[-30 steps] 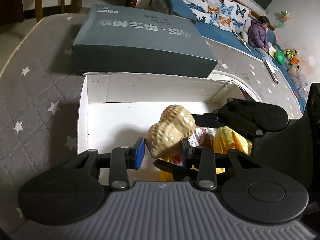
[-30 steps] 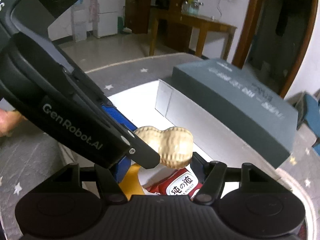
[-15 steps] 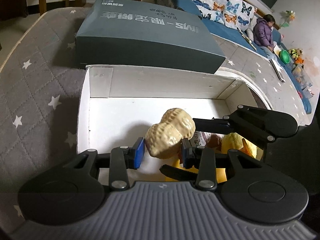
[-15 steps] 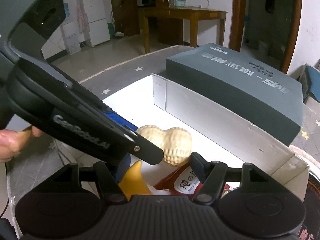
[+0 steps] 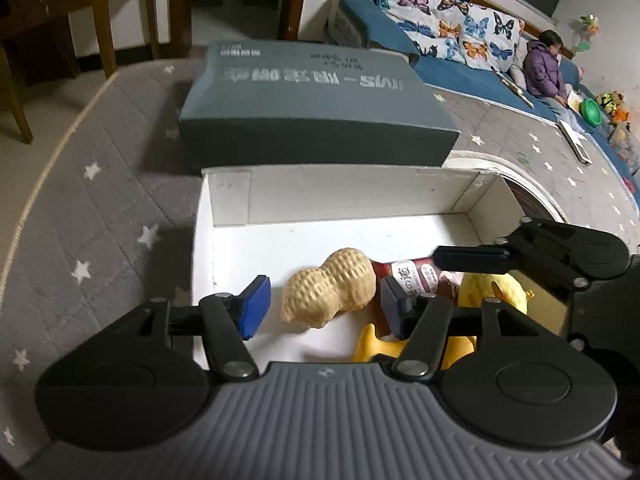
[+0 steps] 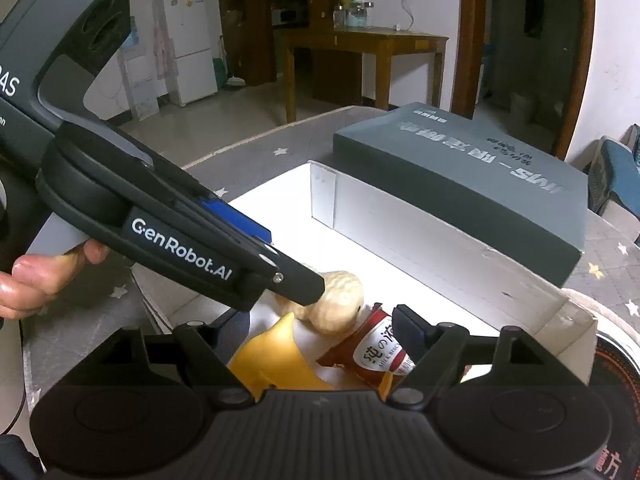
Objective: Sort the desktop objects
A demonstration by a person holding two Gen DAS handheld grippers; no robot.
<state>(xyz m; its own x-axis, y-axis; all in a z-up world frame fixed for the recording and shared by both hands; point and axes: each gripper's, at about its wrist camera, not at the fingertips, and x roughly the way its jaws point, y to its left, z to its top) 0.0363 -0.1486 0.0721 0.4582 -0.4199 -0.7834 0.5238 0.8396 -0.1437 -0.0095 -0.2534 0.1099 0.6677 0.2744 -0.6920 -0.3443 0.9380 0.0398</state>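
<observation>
A tan peanut-shaped toy (image 5: 330, 294) lies on the floor of the white box (image 5: 360, 190), loose between the blue pads (image 5: 256, 306) of my left gripper (image 5: 325, 306). Its jaws are opening and neither pad touches the toy. My right gripper (image 6: 316, 332) hovers over the box's near corner with its jaws opening and nothing pressed between them. Below it lie a yellow toy (image 6: 276, 356) and a red biscuit packet (image 6: 376, 352). The left gripper (image 6: 288, 260) crosses the right wrist view and covers part of the peanut toy (image 6: 340, 304).
A grey-blue box lid (image 5: 312, 108) lies right behind the white box on the star-patterned grey cover (image 5: 100, 220). A person's hand (image 6: 40, 280) holds the left gripper. A person (image 5: 544, 64) sits on the far sofa. A round dark object (image 6: 616, 364) borders the box's right side.
The left jaws have parted and the peanut toy has dropped from between the pads onto the box floor. The right jaws have spread wider.
</observation>
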